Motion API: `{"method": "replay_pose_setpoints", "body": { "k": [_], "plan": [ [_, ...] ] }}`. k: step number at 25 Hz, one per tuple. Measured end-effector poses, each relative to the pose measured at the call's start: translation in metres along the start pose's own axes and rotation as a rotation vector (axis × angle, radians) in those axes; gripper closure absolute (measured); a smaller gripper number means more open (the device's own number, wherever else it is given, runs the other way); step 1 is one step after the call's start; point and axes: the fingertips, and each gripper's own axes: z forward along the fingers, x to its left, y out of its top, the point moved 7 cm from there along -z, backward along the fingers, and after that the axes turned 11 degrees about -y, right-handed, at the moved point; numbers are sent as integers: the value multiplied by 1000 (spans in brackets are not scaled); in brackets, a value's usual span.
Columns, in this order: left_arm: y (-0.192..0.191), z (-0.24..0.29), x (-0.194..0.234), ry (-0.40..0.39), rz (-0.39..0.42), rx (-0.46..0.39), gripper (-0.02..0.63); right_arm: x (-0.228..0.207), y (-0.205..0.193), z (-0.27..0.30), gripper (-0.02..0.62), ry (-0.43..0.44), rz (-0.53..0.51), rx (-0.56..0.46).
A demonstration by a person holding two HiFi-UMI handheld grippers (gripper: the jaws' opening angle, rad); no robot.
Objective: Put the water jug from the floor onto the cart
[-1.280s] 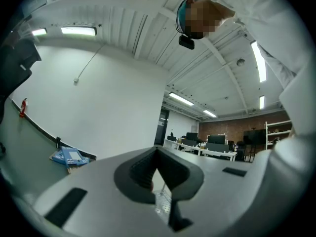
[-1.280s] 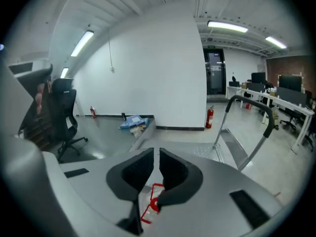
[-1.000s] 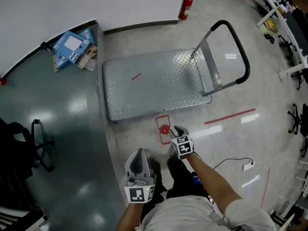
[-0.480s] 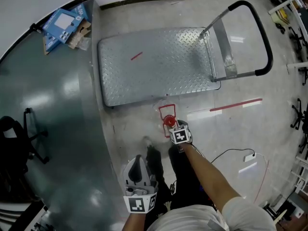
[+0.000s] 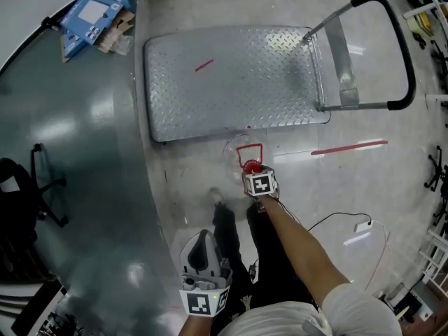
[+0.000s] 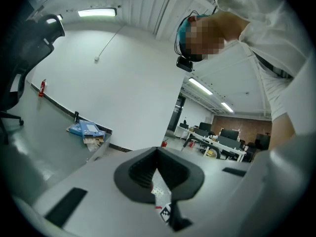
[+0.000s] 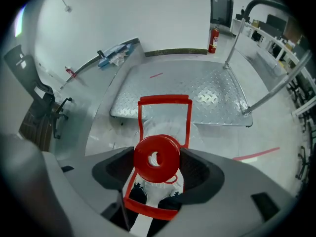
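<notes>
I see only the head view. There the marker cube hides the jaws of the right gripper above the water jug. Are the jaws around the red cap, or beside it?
Observer: Around it. In the right gripper view the red cap stands between the jaws of the right gripper. They are open and have just been opening.
Operator: And does the left gripper hold something?
Observer: No. In the left gripper view the left gripper has its jaws together, with nothing between them.

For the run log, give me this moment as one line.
phase: reaching | right gripper: jaws just opening, red cap between | water jug: on floor beside cart | left gripper: jaws shut, empty
</notes>
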Motion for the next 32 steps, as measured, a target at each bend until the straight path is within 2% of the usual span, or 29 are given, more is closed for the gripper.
{"method": "replay_pose_setpoints", "body": {
  "k": [5,9,12,16,22,28,32],
  "plan": [
    [-5,-5,2,12,4,8,603,-1,1,1,313,6,-9,34],
    [-3,-10,1,18,11,-3,603,-1,2,-9,314,15,-70,5],
    [4,-14,-4,31,17,-22,603,-3,0,-38,316,22,-113,1],
    [30,-17,-19,47,68,-64,603,-14,8,-99,316,49,-157,18],
    [75,-41,-51,113,88,-134,603,-23,28,-178,316,91,-195,4],
    [106,-46,-63,168,102,-231,603,-23,59,-219,316,103,-261,-46],
    [124,-33,-46,162,129,-256,603,-14,80,-224,316,104,-291,-56]
  ]
}}
